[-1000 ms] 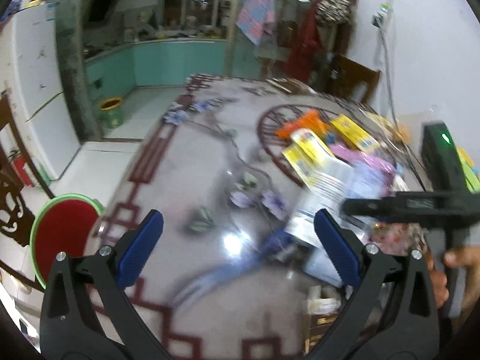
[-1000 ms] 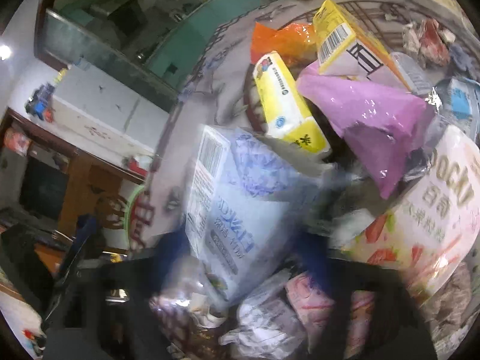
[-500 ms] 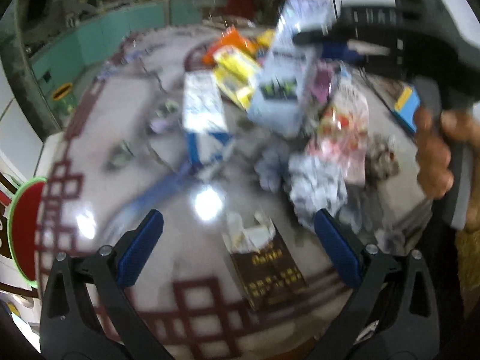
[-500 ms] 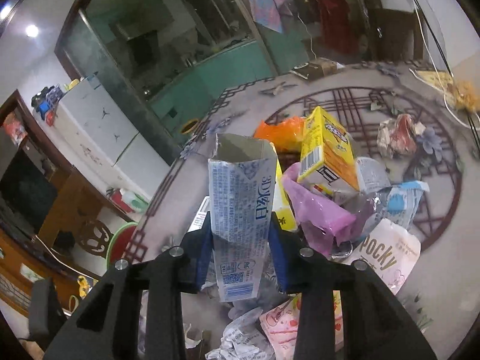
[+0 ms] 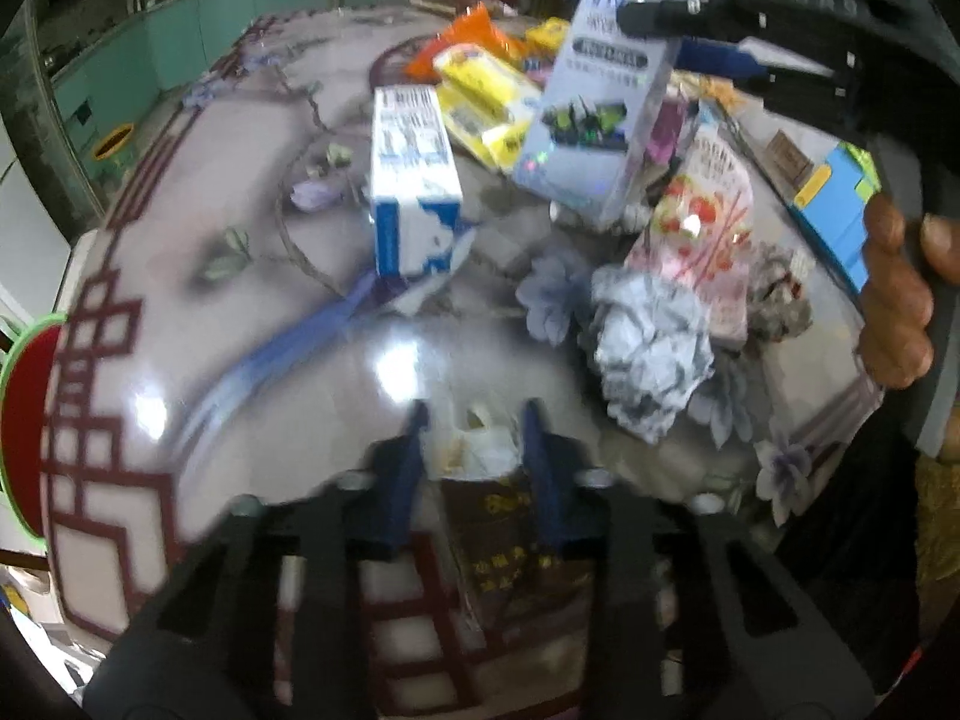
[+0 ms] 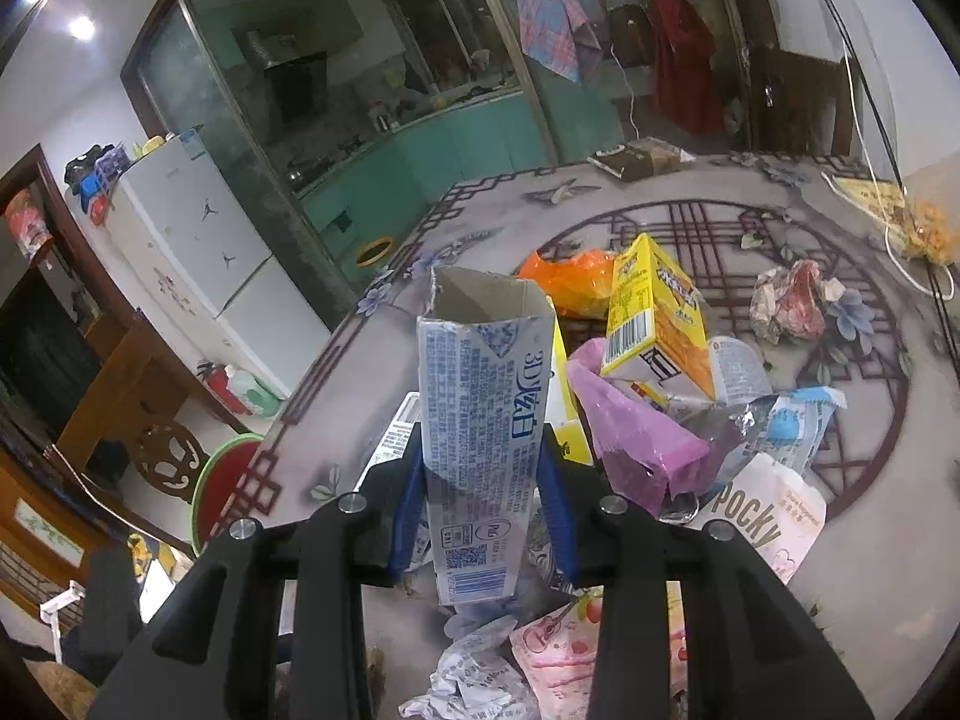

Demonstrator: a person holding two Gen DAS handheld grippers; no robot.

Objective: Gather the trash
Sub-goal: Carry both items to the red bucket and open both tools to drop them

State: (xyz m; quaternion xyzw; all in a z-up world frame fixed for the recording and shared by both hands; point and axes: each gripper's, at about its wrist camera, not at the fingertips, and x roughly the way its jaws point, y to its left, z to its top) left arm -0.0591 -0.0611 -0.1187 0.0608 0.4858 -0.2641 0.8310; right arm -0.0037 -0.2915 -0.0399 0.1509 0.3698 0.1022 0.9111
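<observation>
Right claw (image 6: 483, 516) is pinching the torn-open blue toothpaste box (image 6: 483, 438), lifted clear above the trash pile. Left claw (image 5: 474, 468) just snapped together on a brown cigarette pack (image 5: 510, 534) at the near edge of the table (image 5: 180, 252), its blue pads squeezing the pack's torn white top.

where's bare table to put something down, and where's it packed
Bare: the table stretch left of the white and blue carton, out to the red lattice border. Packed: the middle and right, around the yellow box, pink bag and crumpled paper.
</observation>
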